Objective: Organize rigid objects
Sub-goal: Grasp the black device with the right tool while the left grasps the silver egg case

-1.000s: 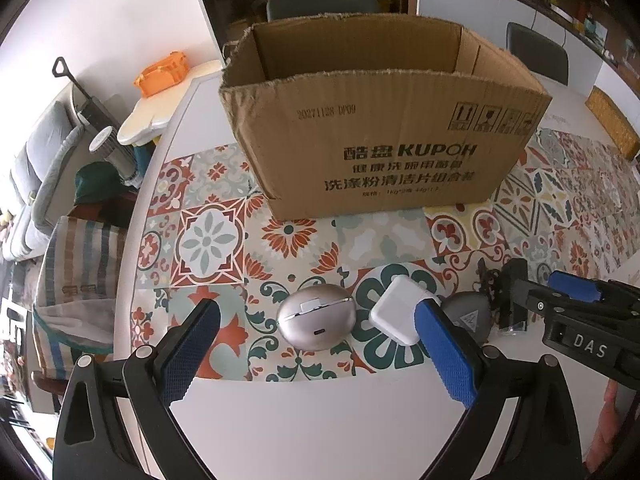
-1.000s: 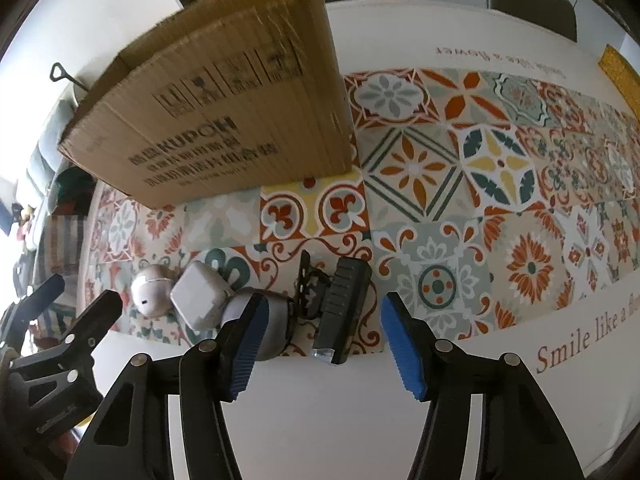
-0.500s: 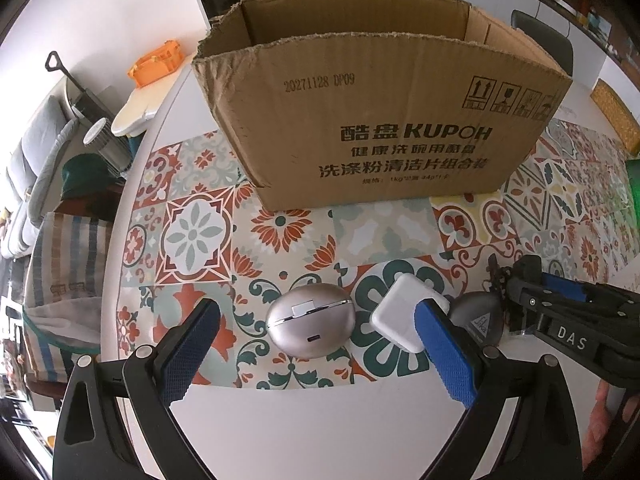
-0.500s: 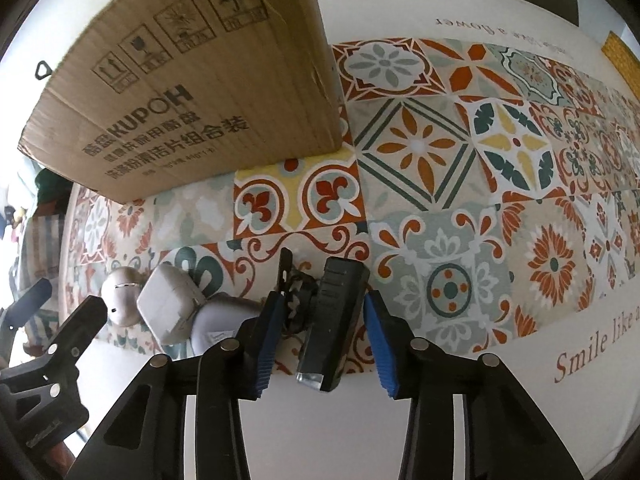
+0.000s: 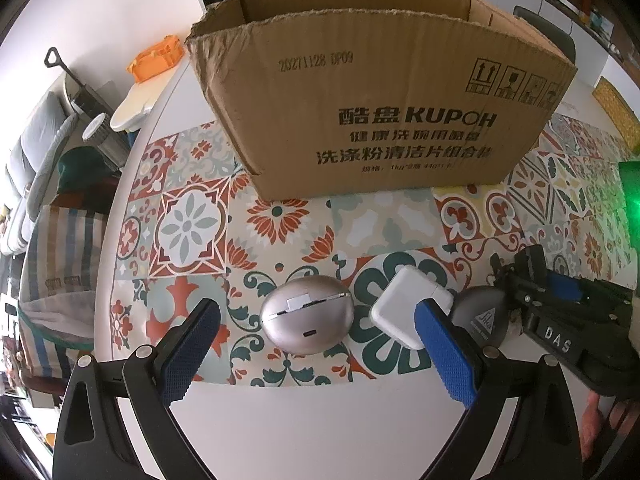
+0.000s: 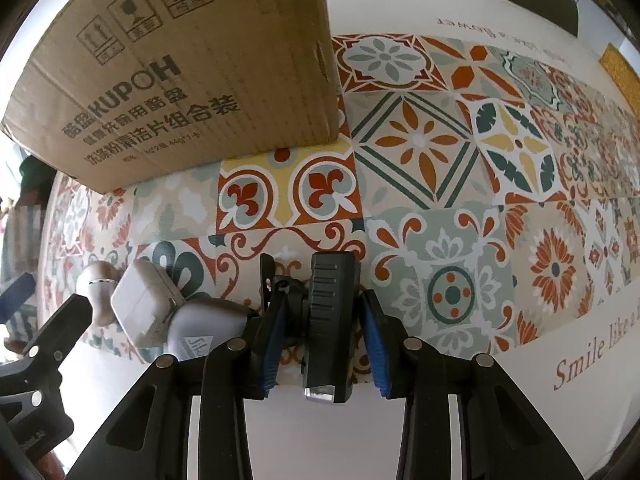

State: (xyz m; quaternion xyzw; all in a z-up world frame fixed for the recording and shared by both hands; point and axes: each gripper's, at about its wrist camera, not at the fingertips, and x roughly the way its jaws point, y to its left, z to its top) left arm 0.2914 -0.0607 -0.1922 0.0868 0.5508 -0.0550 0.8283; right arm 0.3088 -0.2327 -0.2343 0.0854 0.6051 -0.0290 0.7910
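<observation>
Jaws of right gripper (image 6: 322, 344) have narrowed onto black clip light (image 6: 331, 320) at frame bottom, w/ pickup imminent; left gripper (image 5: 316, 354) wide, empty.

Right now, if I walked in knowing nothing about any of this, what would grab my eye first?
Probably the big open cardboard box at the back of the brightly patterned tablecloth. In front of it lies a row of small gadgets: a silver egg-shaped case, a white charger and a grey case. At the row's right end, the right gripper is closed around a black clip-on device.
</observation>
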